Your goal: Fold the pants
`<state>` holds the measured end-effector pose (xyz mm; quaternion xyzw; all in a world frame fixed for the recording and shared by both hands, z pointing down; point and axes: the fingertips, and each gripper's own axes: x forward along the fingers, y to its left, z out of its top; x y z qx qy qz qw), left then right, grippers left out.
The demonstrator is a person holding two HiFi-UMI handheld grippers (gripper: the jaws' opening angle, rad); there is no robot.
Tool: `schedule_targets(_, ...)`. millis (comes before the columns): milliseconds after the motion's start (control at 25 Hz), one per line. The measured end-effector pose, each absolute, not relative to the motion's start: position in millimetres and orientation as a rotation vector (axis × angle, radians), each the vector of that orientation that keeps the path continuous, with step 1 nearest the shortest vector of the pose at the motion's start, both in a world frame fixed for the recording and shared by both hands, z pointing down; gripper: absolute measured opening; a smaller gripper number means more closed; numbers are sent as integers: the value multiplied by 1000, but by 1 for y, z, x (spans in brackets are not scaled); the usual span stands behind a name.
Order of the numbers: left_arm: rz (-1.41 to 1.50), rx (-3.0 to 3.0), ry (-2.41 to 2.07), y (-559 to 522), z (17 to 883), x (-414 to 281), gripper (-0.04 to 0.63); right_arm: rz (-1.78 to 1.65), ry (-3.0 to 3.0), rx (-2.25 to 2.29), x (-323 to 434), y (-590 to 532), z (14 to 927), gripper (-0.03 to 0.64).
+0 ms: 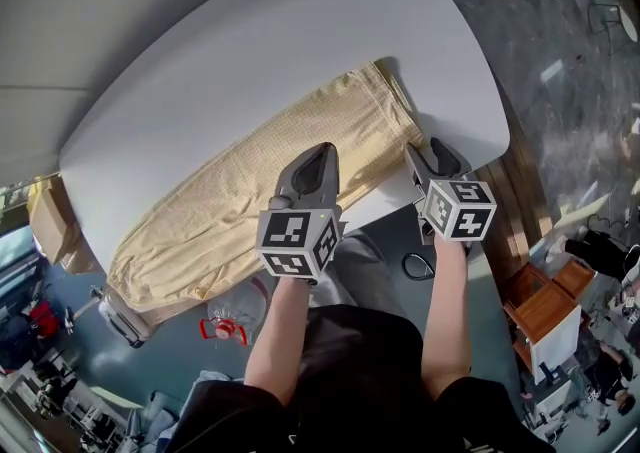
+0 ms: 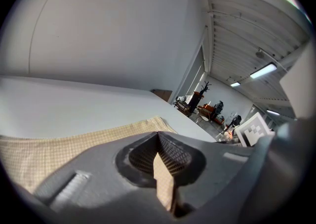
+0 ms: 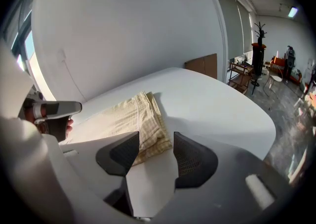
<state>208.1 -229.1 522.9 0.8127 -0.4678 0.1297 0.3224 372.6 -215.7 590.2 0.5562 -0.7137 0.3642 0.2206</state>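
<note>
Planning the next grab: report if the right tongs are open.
Open: right tongs gape, not pinching the pale yellow checked cloth pants.

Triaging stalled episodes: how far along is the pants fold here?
Done: the pants lie flat on the table as one long strip, seemingly leg over leg. In hand: the left claw is shut on fabric at the near edge; the right claw stands open by the waistband end, gripping nothing. Left: folding end to end; no crosswise fold shows yet.
</note>
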Motion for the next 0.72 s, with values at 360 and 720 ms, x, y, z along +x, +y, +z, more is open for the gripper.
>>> schedule_targets(360,316,2087,-1295,-222,520,177,3,977,-1913,1445,359,-212,604,148)
schedule_targets(720,276,2054,-1379,-209,505,131,3,981,-1945,1511,346,-210,581,72)
